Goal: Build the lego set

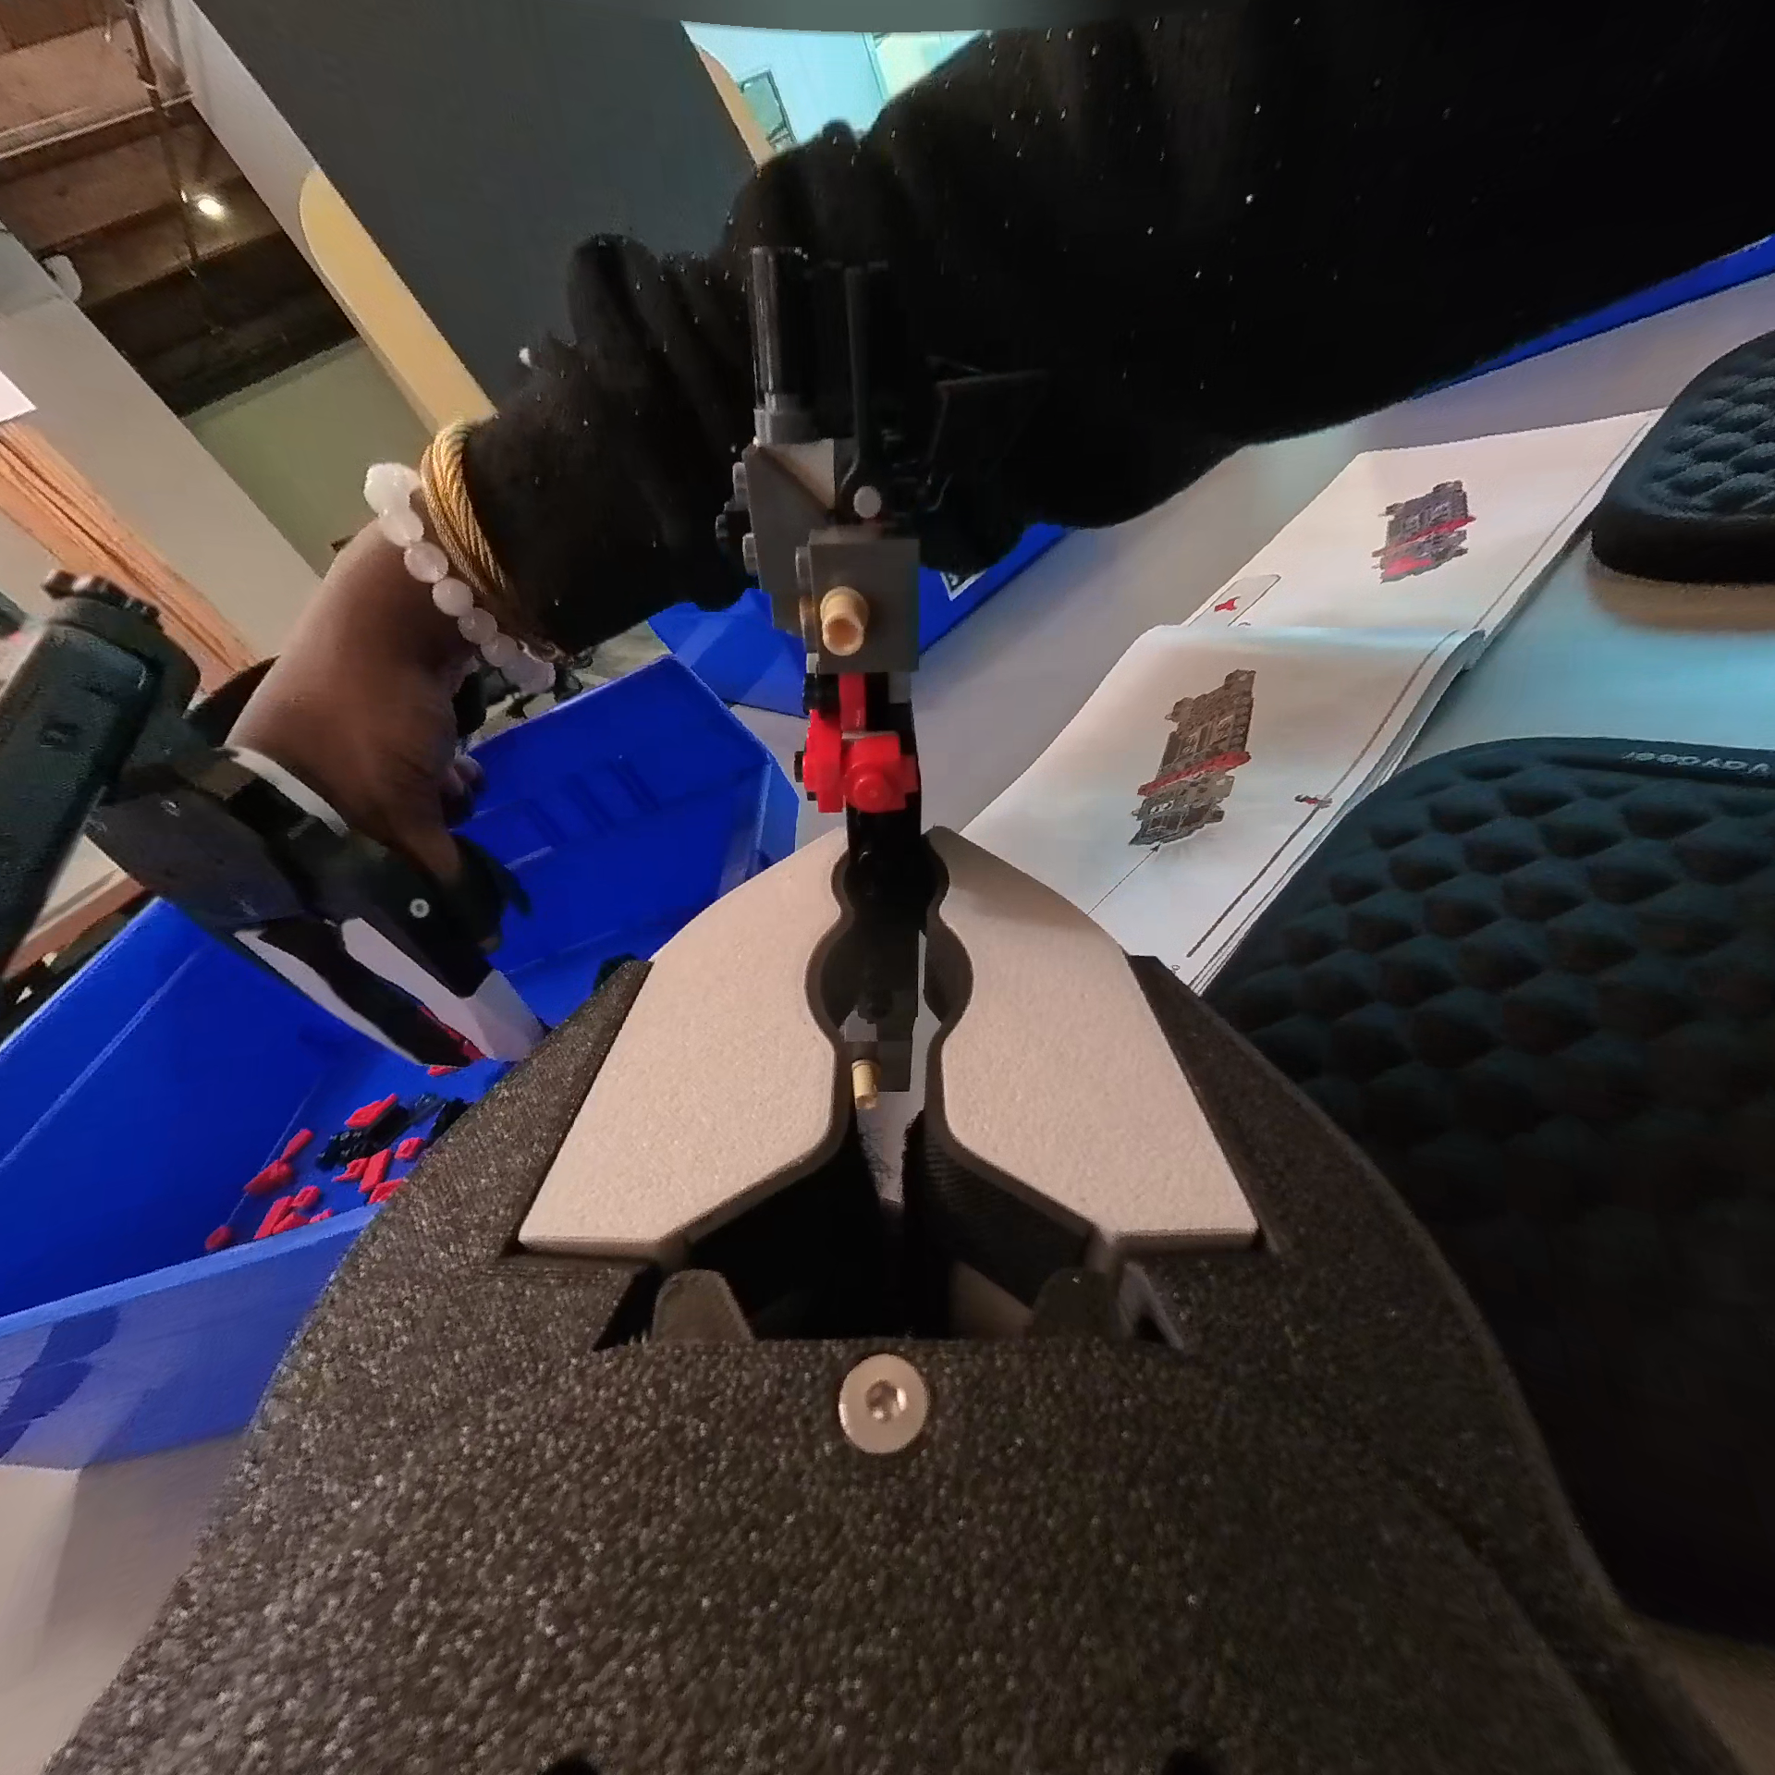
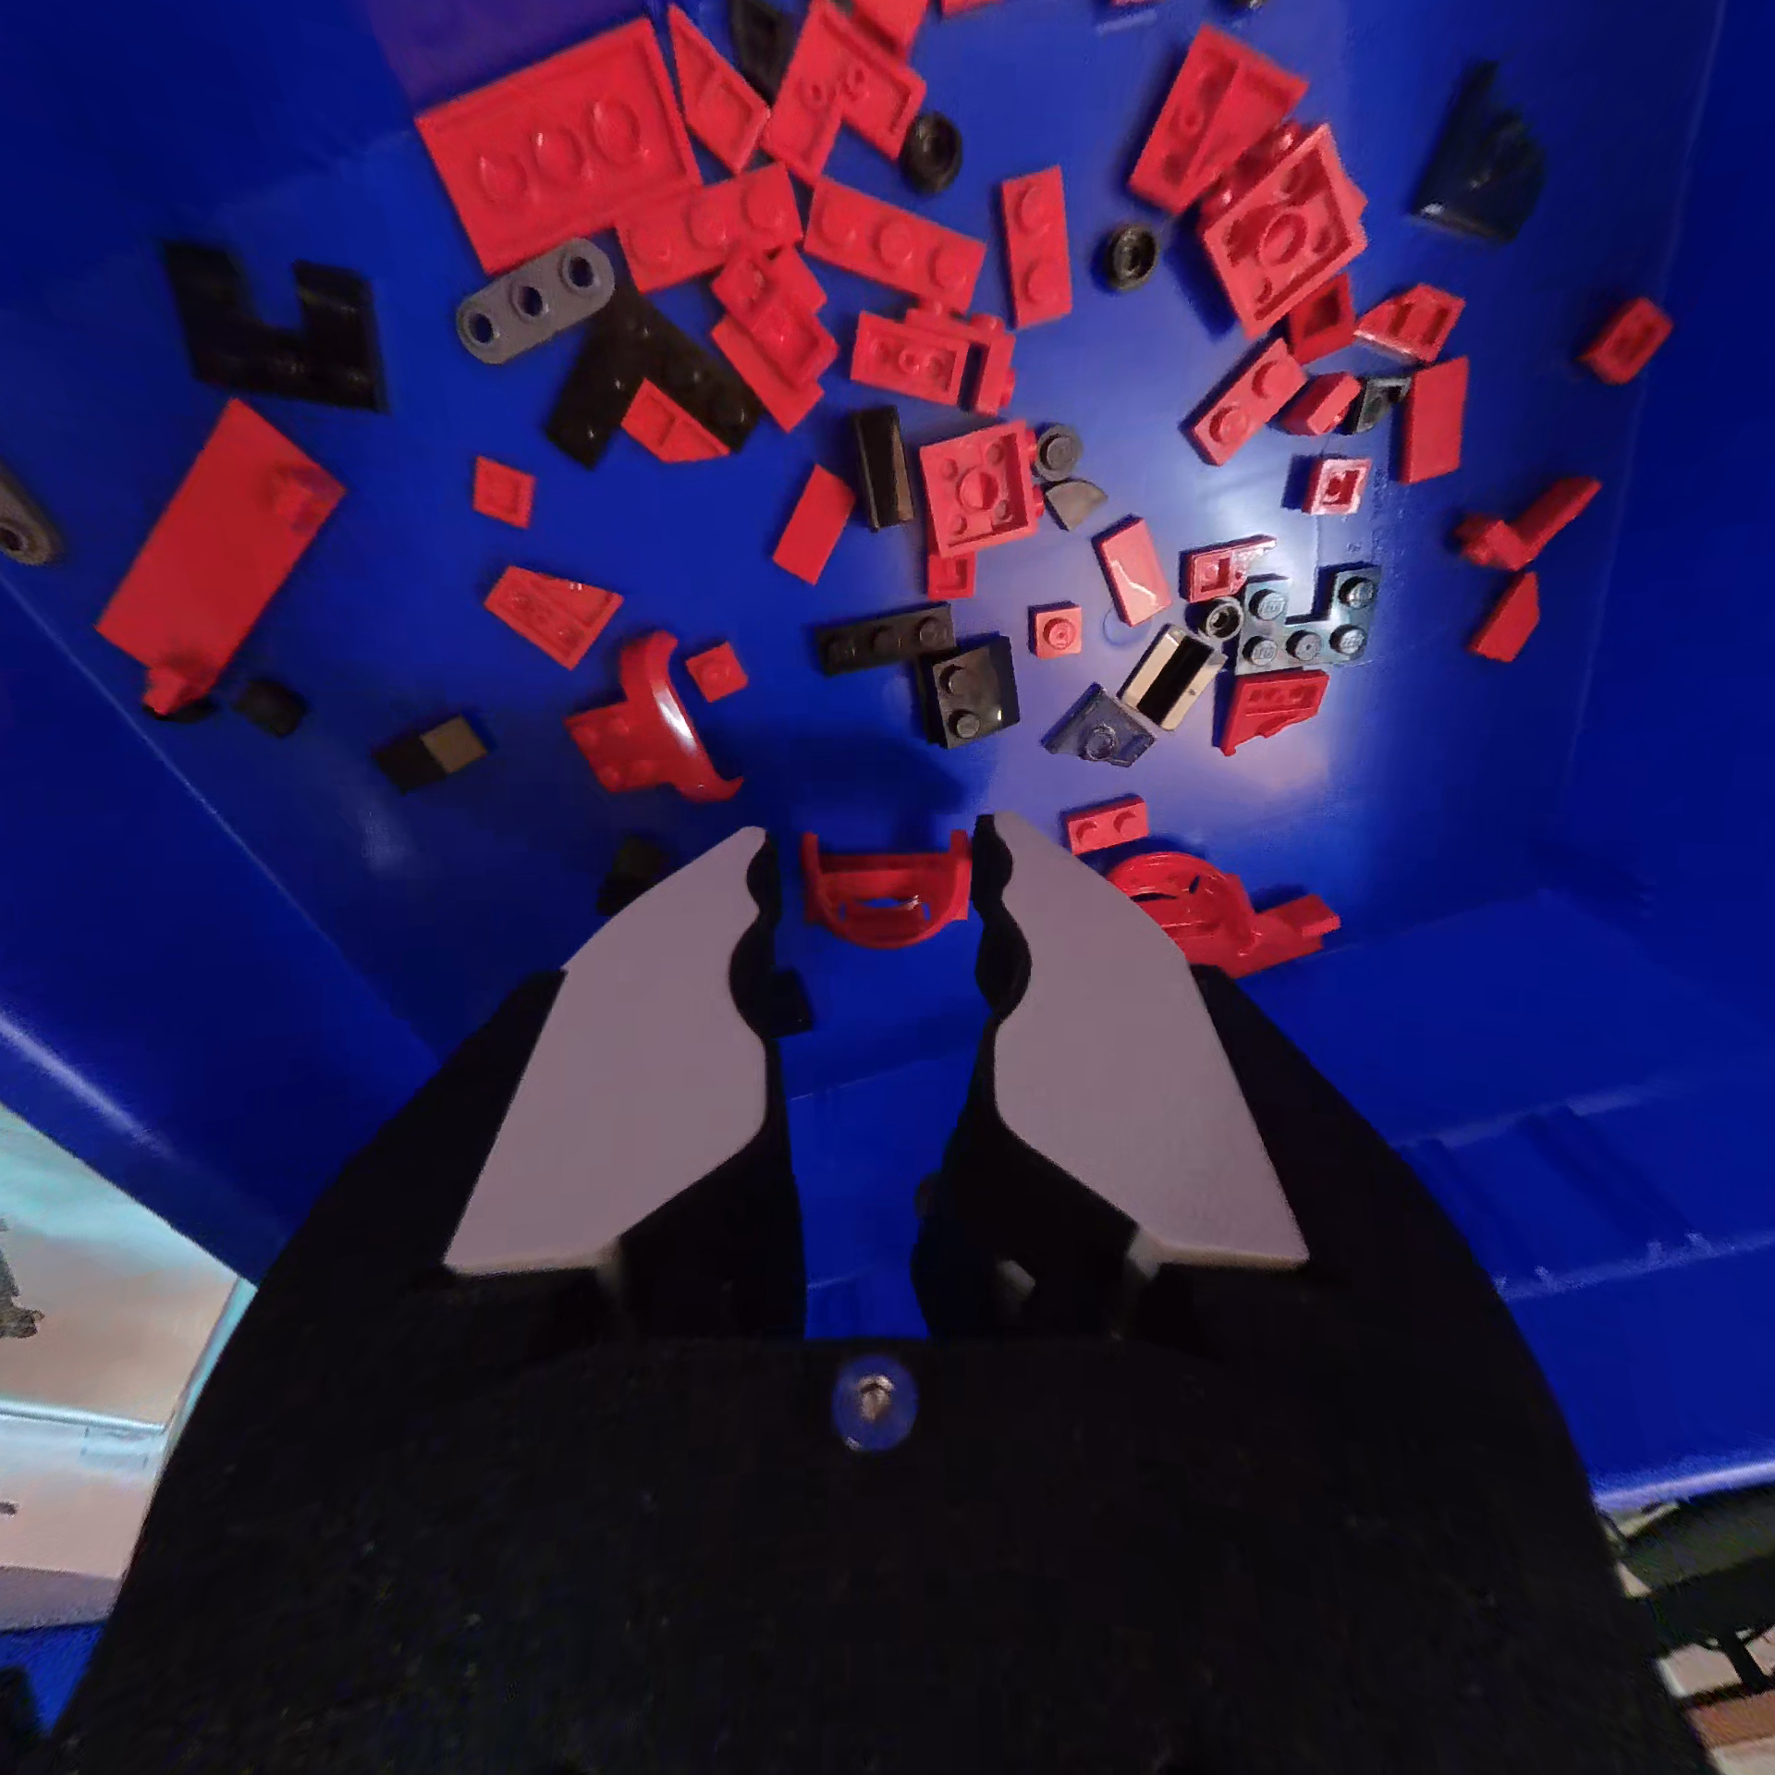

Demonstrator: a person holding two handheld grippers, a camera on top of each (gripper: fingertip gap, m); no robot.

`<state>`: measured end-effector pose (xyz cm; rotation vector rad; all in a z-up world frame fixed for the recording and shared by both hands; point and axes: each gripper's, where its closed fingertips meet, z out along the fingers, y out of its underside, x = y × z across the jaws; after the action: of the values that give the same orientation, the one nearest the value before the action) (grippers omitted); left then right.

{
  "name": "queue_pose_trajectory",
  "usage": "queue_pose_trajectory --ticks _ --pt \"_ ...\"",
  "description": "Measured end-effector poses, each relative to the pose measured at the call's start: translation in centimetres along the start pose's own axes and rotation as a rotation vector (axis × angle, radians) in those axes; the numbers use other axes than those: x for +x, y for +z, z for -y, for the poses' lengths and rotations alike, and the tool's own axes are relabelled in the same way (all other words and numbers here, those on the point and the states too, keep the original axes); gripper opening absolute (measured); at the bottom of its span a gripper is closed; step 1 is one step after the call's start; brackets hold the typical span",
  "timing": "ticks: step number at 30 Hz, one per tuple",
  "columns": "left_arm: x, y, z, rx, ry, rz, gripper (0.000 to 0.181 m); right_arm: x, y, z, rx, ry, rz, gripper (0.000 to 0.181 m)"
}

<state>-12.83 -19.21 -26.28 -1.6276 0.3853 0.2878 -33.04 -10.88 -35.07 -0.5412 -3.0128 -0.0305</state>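
A pale grey desk (image 1: pixel 1105 711) stands before a dark grey wall (image 1: pixel 538 163), with a cream arched panel (image 1: pixel 384 279), wooden ceiling beams (image 1: pixel 86 106) and one small ceiling lamp (image 1: pixel 207 206) beyond.

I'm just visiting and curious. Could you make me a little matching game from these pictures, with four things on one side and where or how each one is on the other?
Things:
1. left gripper
2. right gripper
3. instruction booklet
4. loose red pieces

States:
A. lying open on the table
B. scattered on the floor of the blue bin
C. shut on the partly built lego model
D. open, fingers either side of a curved red piece

Pairs: 1-C, 2-D, 3-A, 4-B
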Motion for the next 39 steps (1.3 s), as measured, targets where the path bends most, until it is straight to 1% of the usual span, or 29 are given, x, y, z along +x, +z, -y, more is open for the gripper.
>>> queue_pose_trajectory --ticks 1,3,6,8,10,12,14,17,18,19,20,23,26,28,31,34,36,39 --pt "0.0 0.0 0.0 -0.001 0.0 0.0 0.008 0.0 0.1 0.0 -0.005 -0.004 0.001 0.035" --pt "0.0 0.0 -0.1 -0.002 -0.001 0.0 0.008 0.0 0.2 0.0 -0.008 -0.012 -0.005 0.035" --pt "-0.1 0.0 -0.1 -0.002 -0.002 0.003 0.008 0.3 -0.4 0.2 0.01 -0.015 -0.041 0.049" --pt "-0.1 -0.1 -0.1 0.0 -0.004 0.006 0.008 -0.3 -1.3 0.6 0.06 -0.056 -0.056 0.05" --pt "-0.2 -0.1 -0.2 0.001 -0.006 0.008 0.008 -1.7 -1.9 1.4 0.13 -0.12 -0.043 0.046" --pt "-0.3 -0.1 -0.2 0.002 -0.009 0.011 0.008 -3.0 -1.9 1.8 0.154 -0.16 -0.036 0.041" --pt "-0.3 0.0 -0.2 0.002 -0.015 0.013 0.008 -3.2 -1.3 1.6 0.125 -0.169 -0.056 0.039" --pt "-0.3 0.1 -0.2 -0.005 -0.017 0.017 0.008 -3.8 -0.3 1.7 0.103 -0.168 -0.038 0.039" --pt "-0.3 0.1 -0.2 -0.007 -0.016 0.019 0.008 -3.8 0.1 1.7 0.091 -0.169 -0.042 0.036" --pt "-0.3 0.1 -0.1 -0.008 -0.016 0.021 0.008 -3.8 0.4 1.6 0.076 -0.175 -0.05 0.03" --pt "-0.3 0.0 0.0 -0.008 -0.016 0.022 0.008 -4.0 0.4 1.7 0.078 -0.18 -0.04 0.025" --pt "-0.4 -0.1 0.2 -0.007 -0.017 0.024 0.008 -4.1 0.3 1.6 0.08 -0.2 -0.05 0.024" --pt "-0.3 -0.1 0.4 -0.01 -0.012 0.026 0.008 -4.2 -1.0 1.0 0.099 -0.213 -0.098 0.024" --pt "-0.3 -0.1 0.6 -0.013 -0.006 0.024 0.008 -4.7 -3.4 0.3 0.145 -0.189 -0.128 0.025" --pt "-0.2 0.1 1.0 -0.012 0.014 0.016 0.008 -7.5 -8.1 -2.3 0.243 -0.121 -0.143 0.024" --pt "0.1 0.6 1.7 0.007 0.029 -0.005 0.008 -12.3 -11.5 -7.3 0.305 -0.008 -0.126 0.024" --pt "0.5 1.2 2.1 0.023 0.041 -0.028 0.008 -16.4 -12.2 -11.3 0.329 0.082 -0.1 0.024" --pt "1.1 2.5 2.6 0.032 0.062 -0.065 0.008 -22.9 -11.1 -16.8 0.323 0.224 -0.056 0.024"
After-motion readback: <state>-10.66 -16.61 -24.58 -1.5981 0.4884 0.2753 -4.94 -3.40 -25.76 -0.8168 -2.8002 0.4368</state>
